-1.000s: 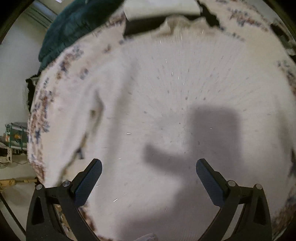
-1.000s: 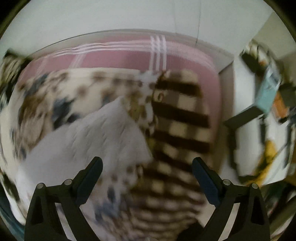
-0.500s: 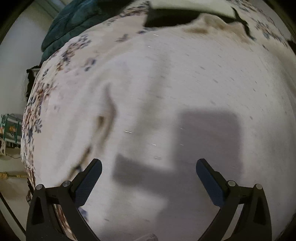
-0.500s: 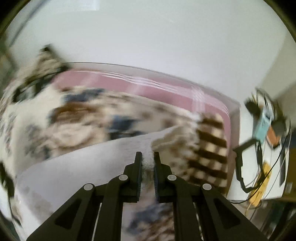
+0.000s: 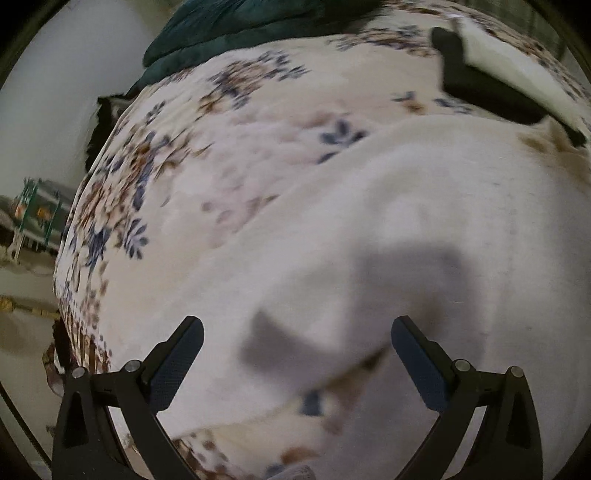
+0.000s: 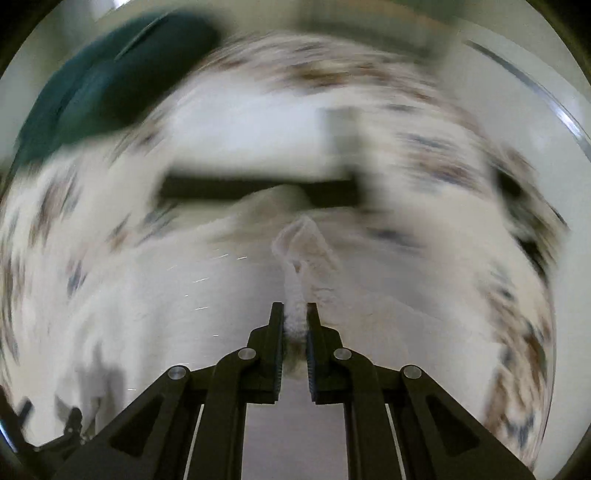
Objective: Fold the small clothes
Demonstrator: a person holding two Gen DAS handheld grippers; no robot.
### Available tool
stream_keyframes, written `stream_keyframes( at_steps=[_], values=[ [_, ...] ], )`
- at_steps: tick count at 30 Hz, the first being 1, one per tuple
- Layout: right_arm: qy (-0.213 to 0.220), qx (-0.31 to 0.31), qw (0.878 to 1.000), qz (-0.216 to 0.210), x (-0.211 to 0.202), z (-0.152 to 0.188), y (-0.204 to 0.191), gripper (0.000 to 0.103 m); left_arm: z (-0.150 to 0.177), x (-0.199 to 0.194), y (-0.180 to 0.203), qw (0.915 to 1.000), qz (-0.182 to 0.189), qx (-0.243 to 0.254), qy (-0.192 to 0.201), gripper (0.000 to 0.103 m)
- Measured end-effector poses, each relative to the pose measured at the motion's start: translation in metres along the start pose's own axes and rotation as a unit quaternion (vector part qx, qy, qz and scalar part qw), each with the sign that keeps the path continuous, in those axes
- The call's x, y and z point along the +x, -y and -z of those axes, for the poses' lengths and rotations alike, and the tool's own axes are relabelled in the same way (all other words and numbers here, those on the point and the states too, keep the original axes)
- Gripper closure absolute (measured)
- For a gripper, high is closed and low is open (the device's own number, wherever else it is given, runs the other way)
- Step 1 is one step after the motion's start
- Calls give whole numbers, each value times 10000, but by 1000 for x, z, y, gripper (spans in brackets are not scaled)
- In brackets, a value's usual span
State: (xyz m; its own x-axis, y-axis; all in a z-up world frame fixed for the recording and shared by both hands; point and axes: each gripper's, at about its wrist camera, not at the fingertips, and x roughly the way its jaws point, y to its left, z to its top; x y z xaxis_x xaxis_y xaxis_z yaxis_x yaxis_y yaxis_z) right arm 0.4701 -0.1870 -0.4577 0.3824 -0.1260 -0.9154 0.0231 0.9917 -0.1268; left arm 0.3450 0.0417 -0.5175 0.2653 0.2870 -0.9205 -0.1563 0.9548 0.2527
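The right gripper [image 6: 295,314] is closed tightly on a fold of the white garment [image 6: 229,295], which lies on the floral blanket [image 5: 177,177]. The left gripper [image 5: 297,341] hangs above the same garment [image 5: 424,229] with its jaws wide apart, holding nothing. A dark green cloth [image 5: 236,26] lies at the far edge of the blanket.

We see a bed covered by a cream floral bedspread [image 5: 192,184], a dark teal blanket [image 5: 229,26] bunched at its far end, a plain pale wall [image 5: 55,85] behind, and beige floor [image 5: 22,332] at left.
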Motion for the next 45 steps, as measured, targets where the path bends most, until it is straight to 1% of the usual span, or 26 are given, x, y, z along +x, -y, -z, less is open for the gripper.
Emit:
stream_keyframes(
  at_steps=[4, 6, 10, 12, 13, 14, 15, 16, 17, 18, 19, 22, 24, 28, 29, 30, 32, 34, 35, 36, 37, 38, 39, 40, 42, 45],
  values=[
    [-148, -1029, 9945, -107, 34, 9, -115, 93, 1, 19, -23, 9997, -53, -217, -112, 0],
    [-143, -1292, 9914, -167, 38, 14, -150, 93, 2, 25, -33, 9995, -41, -288, -124, 0],
    [-325, -1427, 9891, -177, 47, 22, -185, 93, 3, 35, -44, 9991, -20, -366, -207, 0],
    [-652, -1235, 9898, -273, 54, 19, -172, 91, 2, 36, -50, 9987, 29, -434, -252, 0],
    [-883, -1010, 9896, -521, 57, 18, -162, 87, 2, 35, -53, 9985, 64, -476, -256, 0],
    [-1047, -764, 9883, -802, 57, 15, -149, 79, 2, 30, -61, 9981, 129, -551, -230, 0],
    [-1173, -356, 9841, -1285, 52, 16, -130, 66, 4, 25, -68, 9977, 197, -608, -224, 0],
    [-1193, -38, 9812, -1518, 46, 17, -113, 57, 7, 20, -76, 9970, 275, -676, -237, 0],
    [-1184, 192, 9795, -1619, 40, 20, -98, 39, 12, 12, -91, 9956, 386, -815, -264, 0],
    [-1148, 509, 9767, -1743, 30, 26, -76, 35, 19, 6, -102, 9938, 488, -948, -319, 0],
    [-1139, 658, 9759, -1743, 24, 31, -62, 35, 26, 1, -117, 9916, 588, -1083, -383, 0],
    [-1242, 975, 9772, -1419, 8, 55, -21, 34, 56, -12, -168, 9816, 800, -1602, -657, 0],
    [-1338, 1093, 9771, -1240, 4, 70, -1, 34, 80, -15, -207, 9727, 763, -2039, -806, 0],
    [-1662, 1291, 9728, -964, 14, 103, 21, 33, 137, -5, -289, 9418, 508, -3167, -1006, 0],
    [-1803, 1414, 9690, -920, 21, 111, 24, 33, 152, 5, -307, 9300, 455, -3455, -1166, 0],
    [-1897, 1543, 9651, -938, 25, 116, 26, 33, 160, 13, -315, 9217, 533, -3633, -1252, 0],
    [-2061, 1795, 9568, -993, 32, 126, 34, 33, 179, 36, -331, 8970, 764, -4088, -1497, 0],
    [-2133, 1913, 9531, -979, 37, 133, 35, 33, 193, 62, -337, 8621, 1365, -4606, -1616, 1],
    [-2138, 1924, 9527, -980, 38, 135, 34, 34, 196, 76, -336, 8495, 1536, -4771, -1646, 2],
    [-2136, 1890, 9537, -954, 38, 136, 33, 33, 197, 84, -334, 8452, 1641, -4812, -1649, 3],
    [-2132, 1844, 9552, -899, 38, 137, 32, 33, 196, 95, -329, 8432, 1685, -4806, -1720, 18],
    [-2130, 1787, 9571, -816, 37, 137, 31, 33, 194, 101, -325, 8445, 1637, -4775, -1788, 28],
    [-2134, 1721, 9590, -716, 37, 137, 30, 33, 190, 102, -320, 8489, 1634, -4712, -1751, 46],
    [-2156, 1618, 9614, -554, 36, 136, 30, 34, 182, 98, -314, 8620, 1488, -4553, -1657, 67],
    [-2133, 1399, 9666, -235, 32, 133, 32, 34, 165, 82, -304, 8917, 1115, -4132, -1474, 93],
    [-1968, 1224, 9728, -1, 23, 128, 39, 34, 137, 46, -289, 9223, 849, -3609, -1092, 95]
  ],
)
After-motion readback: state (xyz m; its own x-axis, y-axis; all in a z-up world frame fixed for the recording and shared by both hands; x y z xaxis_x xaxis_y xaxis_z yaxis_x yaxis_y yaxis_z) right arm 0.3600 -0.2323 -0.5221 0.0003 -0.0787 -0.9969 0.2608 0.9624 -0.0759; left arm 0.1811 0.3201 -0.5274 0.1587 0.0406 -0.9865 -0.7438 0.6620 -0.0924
